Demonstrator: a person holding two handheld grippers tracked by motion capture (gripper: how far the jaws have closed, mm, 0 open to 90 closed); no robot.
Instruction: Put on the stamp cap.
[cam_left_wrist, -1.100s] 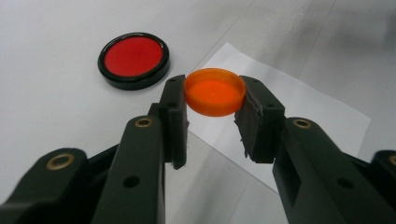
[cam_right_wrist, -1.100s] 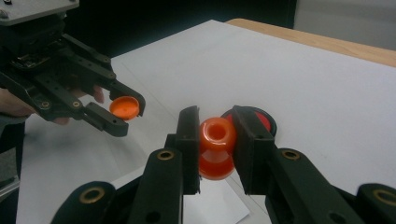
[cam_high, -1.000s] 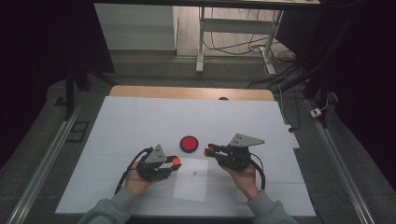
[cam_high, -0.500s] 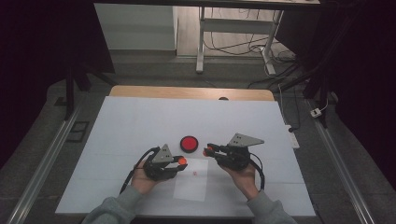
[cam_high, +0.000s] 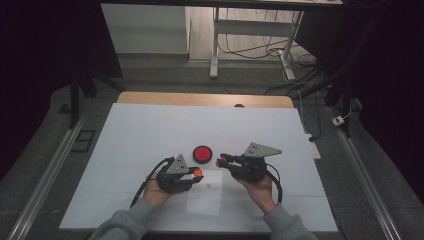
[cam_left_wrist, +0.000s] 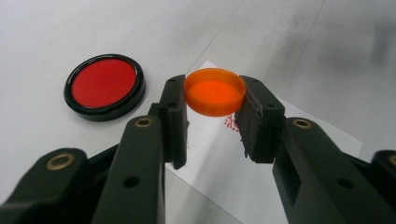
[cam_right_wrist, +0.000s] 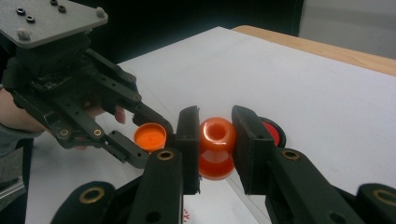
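Dim and grainy from above, with dark, almost black surroundings on both sides and soft light on the white table (cam_high: 150, 130). Sharper in both close views, yet blurred far background. Soft shadows only, faint glare on the orange cap (cam_left_wrist: 215, 91).

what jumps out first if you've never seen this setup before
The two bright orange pieces stand out: the left gripper holds an orange cap between its fingers, and the right gripper is clamped on an orange spool-shaped stamp. Both hover above a white sheet of paper near the table's front. Just beyond them lies a round red ink pad in a black rim.
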